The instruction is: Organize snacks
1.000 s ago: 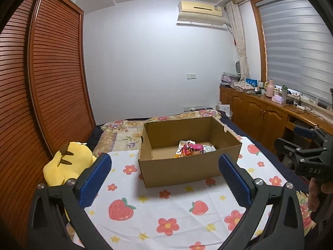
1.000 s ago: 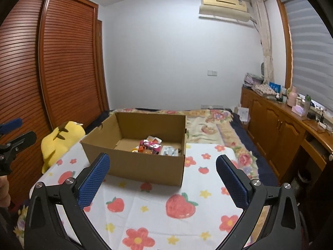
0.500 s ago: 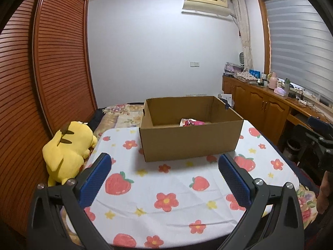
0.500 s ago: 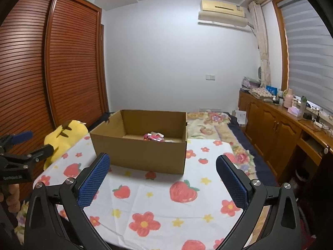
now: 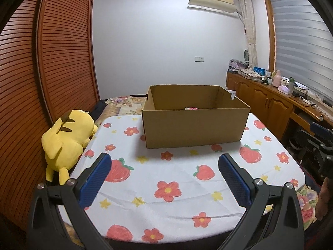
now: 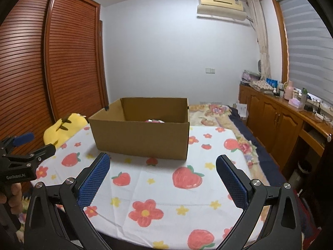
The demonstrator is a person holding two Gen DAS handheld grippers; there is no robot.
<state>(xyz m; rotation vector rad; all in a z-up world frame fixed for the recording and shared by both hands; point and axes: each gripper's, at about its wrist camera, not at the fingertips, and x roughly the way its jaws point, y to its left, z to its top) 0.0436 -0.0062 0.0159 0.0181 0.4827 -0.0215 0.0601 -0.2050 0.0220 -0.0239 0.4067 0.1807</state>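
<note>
Cardboard box (image 5: 195, 125) fronts both wide-jawed, empty grippers, left (image 5: 164, 174) and right (image 6: 162, 173); yellow plush (image 5: 66, 137) alongside.

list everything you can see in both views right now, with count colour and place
cardboard box: 1, brown, open, standing on the table, far side
snacks: count unclear, pink and white, inside the box, only the tops showing over its wall
tablecloth: 1, white with red strawberries and flowers, covering the table
plush toy: 1, yellow, lying beside the table's left edge
wardrobe: 1, reddish-brown, slatted doors, left wall
air conditioner: 1, cream, high on the back wall
cabinet: 1, brown wood, right wall, with small items on top
left hand-held gripper: 1, black with blue pads, open, above the near table edge
right hand-held gripper: 1, black with blue pads, open, beside it
</note>
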